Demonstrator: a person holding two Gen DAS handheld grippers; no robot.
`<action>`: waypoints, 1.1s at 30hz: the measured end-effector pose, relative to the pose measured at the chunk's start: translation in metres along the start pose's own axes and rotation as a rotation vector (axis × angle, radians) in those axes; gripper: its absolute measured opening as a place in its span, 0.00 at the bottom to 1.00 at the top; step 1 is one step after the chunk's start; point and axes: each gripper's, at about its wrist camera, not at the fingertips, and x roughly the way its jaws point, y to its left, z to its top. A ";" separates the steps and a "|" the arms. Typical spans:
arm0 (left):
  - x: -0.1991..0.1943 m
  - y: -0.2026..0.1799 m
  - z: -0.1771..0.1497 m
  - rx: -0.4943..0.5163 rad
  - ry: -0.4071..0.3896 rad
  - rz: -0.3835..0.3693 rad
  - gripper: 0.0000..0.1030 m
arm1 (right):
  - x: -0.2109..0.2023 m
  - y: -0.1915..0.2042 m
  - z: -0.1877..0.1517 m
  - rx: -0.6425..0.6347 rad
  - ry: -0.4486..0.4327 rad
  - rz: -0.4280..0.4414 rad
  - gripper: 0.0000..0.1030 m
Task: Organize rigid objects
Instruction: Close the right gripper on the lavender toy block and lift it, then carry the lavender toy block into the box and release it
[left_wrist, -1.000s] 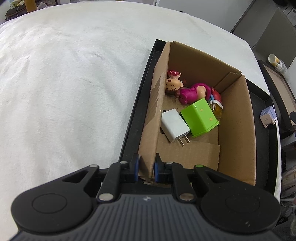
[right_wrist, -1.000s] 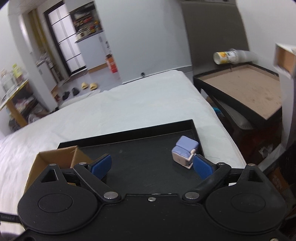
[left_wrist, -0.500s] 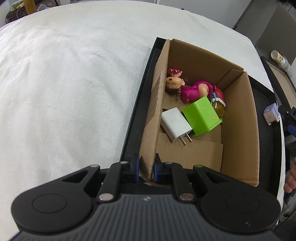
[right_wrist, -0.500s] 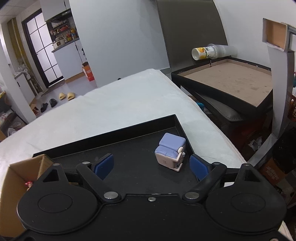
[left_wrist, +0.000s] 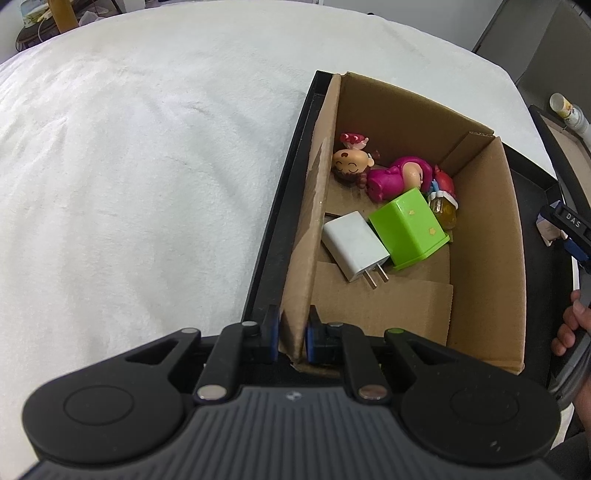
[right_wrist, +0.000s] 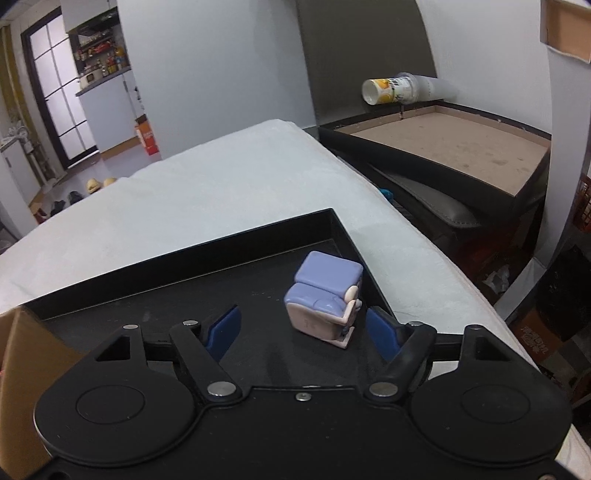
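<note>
My R gripper (right_wrist: 303, 328) is spread wide; purple toy (right_wrist: 325, 297) sits right-of-center between pads. L gripper (left_wrist: 291, 336) pinches cardboard box (left_wrist: 484, 236) wall.

1. A cardboard box (left_wrist: 484, 236) is sitting inside a tray (right_wrist: 184, 251), which is lying on a cloth-covered surface (left_wrist: 129, 166).
2. In the box, a charger (left_wrist: 354, 245) is lying just left of a cube-shaped block (left_wrist: 408, 227), touching it.
3. Behind them, a doll figure (left_wrist: 384, 173) is lying on its side, with a small bottle (left_wrist: 443, 206) just to its right.
4. A small armchair toy (right_wrist: 325, 295) is resting on the tray floor to the right of the box, near the tray's far right corner.
5. Beyond the surface's right edge, a second tray (right_wrist: 461, 147) is standing, with a cup (right_wrist: 395, 88) lying tipped at its far rim.
</note>
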 end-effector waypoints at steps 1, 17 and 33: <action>0.000 -0.001 0.000 0.002 0.000 0.004 0.12 | 0.002 0.000 0.000 0.000 0.002 0.004 0.70; 0.000 -0.006 0.000 0.036 0.001 0.021 0.12 | 0.015 -0.009 0.006 -0.006 -0.002 0.007 0.47; -0.002 -0.005 -0.001 0.038 -0.006 0.009 0.12 | -0.014 -0.002 0.002 -0.058 0.094 0.133 0.41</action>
